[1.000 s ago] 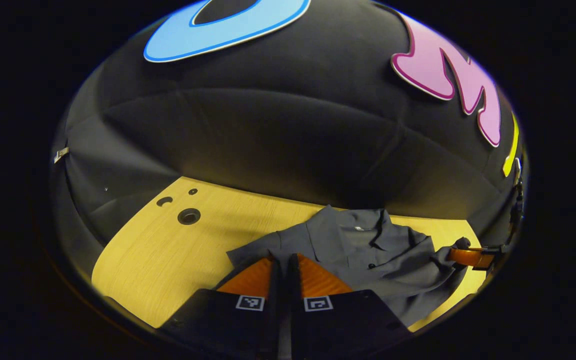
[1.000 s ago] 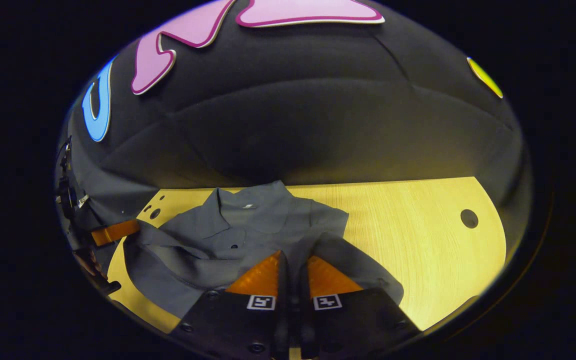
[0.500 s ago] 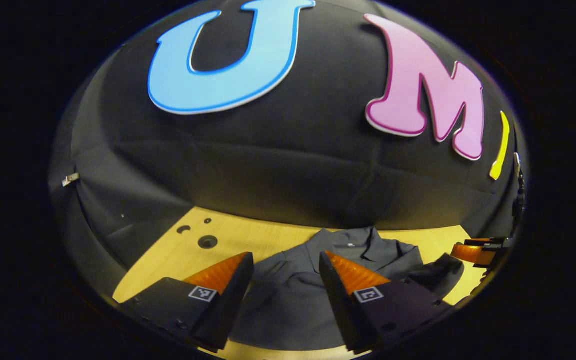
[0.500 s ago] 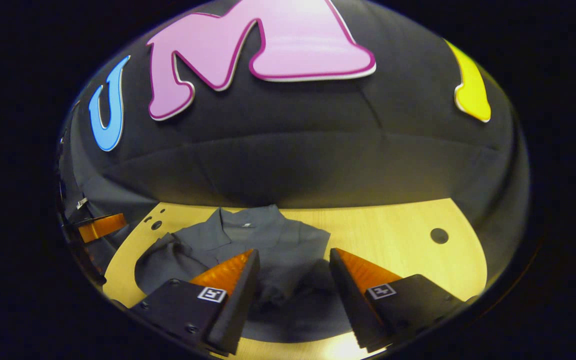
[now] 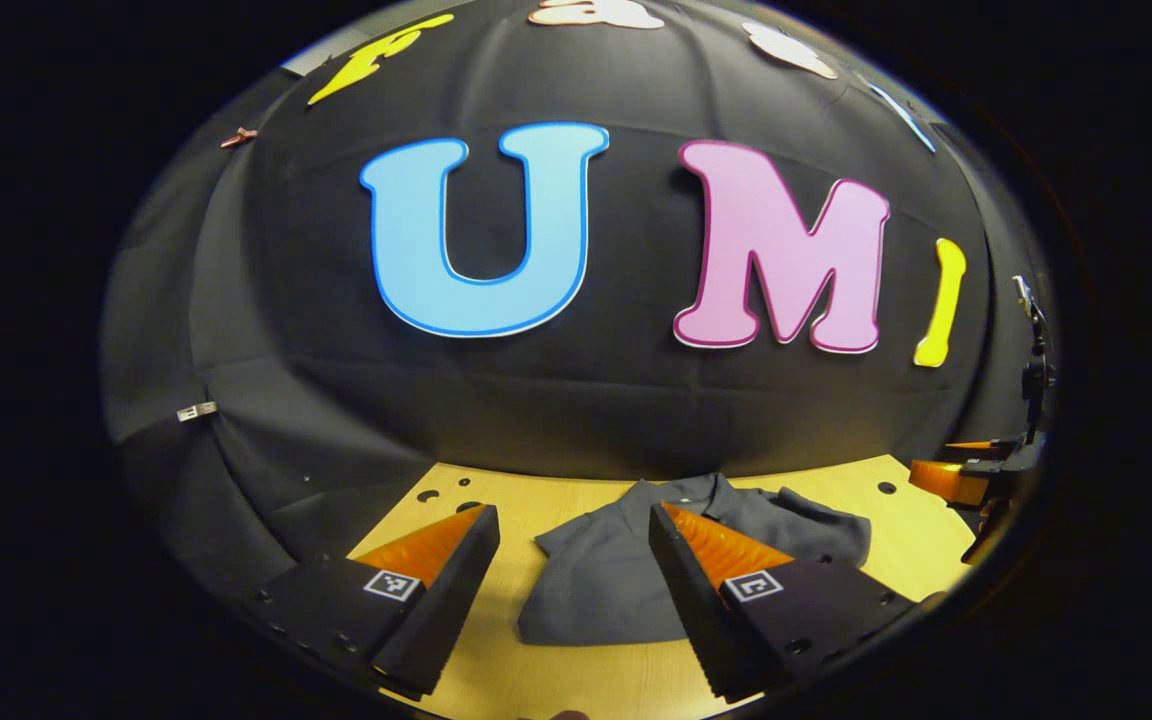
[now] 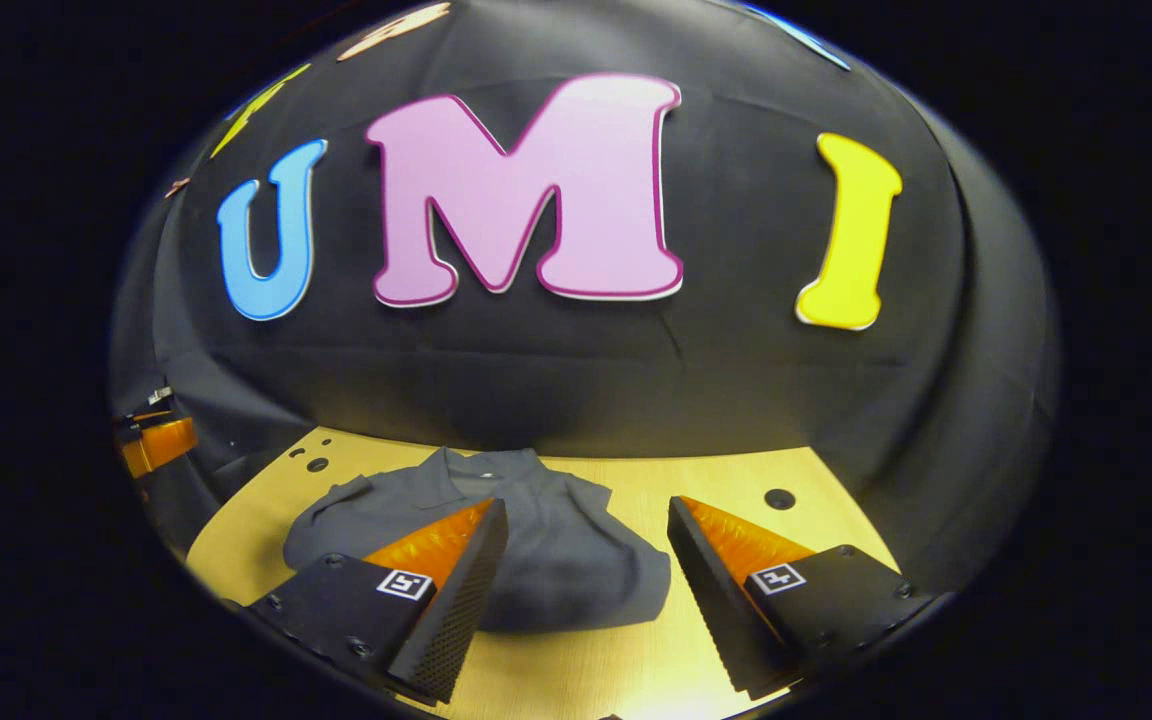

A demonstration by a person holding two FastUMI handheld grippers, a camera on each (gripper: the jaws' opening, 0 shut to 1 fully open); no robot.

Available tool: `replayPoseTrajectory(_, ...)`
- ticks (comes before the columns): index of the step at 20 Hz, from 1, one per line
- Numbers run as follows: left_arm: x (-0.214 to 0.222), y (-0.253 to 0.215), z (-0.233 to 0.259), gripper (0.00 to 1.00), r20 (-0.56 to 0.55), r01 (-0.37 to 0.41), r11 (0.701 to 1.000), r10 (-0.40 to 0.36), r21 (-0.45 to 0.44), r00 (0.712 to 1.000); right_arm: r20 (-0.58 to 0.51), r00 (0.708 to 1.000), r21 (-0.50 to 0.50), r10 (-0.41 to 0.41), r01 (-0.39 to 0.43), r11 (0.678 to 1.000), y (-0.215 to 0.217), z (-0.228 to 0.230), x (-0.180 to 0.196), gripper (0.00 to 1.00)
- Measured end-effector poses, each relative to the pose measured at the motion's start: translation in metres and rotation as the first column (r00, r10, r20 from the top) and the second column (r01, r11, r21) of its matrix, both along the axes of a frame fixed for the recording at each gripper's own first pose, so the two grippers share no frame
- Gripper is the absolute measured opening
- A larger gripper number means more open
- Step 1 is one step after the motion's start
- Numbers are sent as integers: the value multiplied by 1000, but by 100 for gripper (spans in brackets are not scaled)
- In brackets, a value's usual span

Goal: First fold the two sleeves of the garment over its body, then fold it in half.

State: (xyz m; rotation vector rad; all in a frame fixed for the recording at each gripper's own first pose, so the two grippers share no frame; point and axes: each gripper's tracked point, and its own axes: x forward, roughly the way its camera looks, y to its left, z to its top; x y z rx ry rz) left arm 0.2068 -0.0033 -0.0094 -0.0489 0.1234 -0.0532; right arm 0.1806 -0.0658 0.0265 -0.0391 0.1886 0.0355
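Both my tools are released, left tool (image 5: 574, 560) and right tool (image 6: 586, 560) hovering above the shirt (image 6: 536, 545), which lies folded on the table (image 6: 726, 470). Looks finished; I'd only check its edges.

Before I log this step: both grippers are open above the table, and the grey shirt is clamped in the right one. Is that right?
Not quite. Both are open, but the right gripper clamps nothing: in the right gripper view its fingers stand apart and the grey shirt lies loose on the table. The left gripper is open too.
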Motion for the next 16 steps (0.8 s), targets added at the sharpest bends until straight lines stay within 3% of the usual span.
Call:
replayPoseTrajectory(11, -147, 50, -9, 95, 84, -61, 995, 67, -81, 994, 71, 997, -2, 37, -37, 999, 49, 5, -145, 99)
replayPoseTrajectory(16, -199, 46, -40, 96, 73, -37, 996, 43, -80, 996, 9, 996, 7, 87, -87, 996, 66, -28, -206, 99)
